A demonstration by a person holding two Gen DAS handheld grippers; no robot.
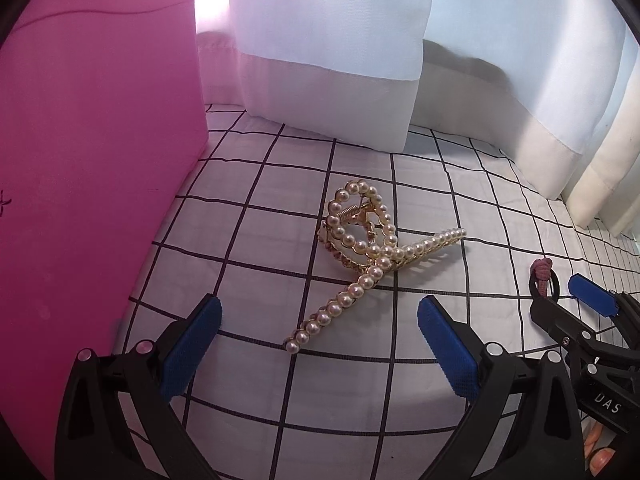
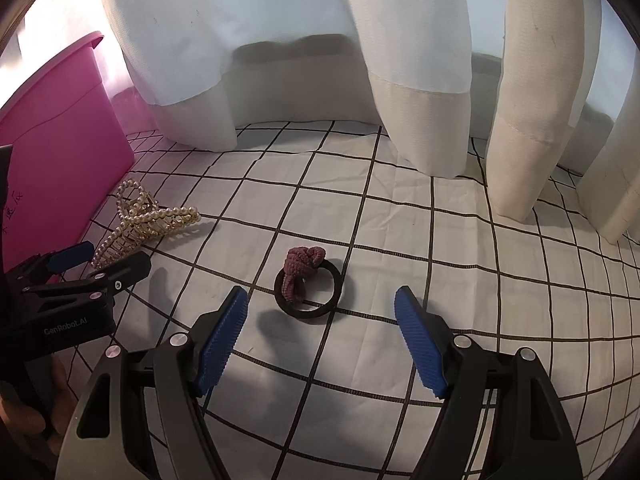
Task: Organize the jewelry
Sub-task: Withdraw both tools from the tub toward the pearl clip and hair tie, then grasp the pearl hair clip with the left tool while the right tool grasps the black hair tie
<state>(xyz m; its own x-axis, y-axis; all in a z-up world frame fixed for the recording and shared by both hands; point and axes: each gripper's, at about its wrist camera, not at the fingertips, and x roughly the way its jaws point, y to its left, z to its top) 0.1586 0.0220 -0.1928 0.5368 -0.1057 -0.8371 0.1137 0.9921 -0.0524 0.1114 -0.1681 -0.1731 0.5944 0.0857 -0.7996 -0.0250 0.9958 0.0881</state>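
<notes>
A pearl hair claw clip point(image 1: 368, 256) lies on the white grid-checked cloth point(image 1: 460, 208), just beside the pink plastic bin point(image 1: 100, 152); the bin's inside is hidden from both views. The left gripper point(image 1: 320, 340) hangs above the clip's near end, fingers spread wide and holding nothing. A black hair tie with a mauve knotted bow point(image 2: 307, 286) rests on the cloth apart from the clip, just ahead of the right gripper point(image 2: 320, 344), whose fingers also stand apart, empty. White curtains point(image 2: 280, 60) hang behind
</notes>
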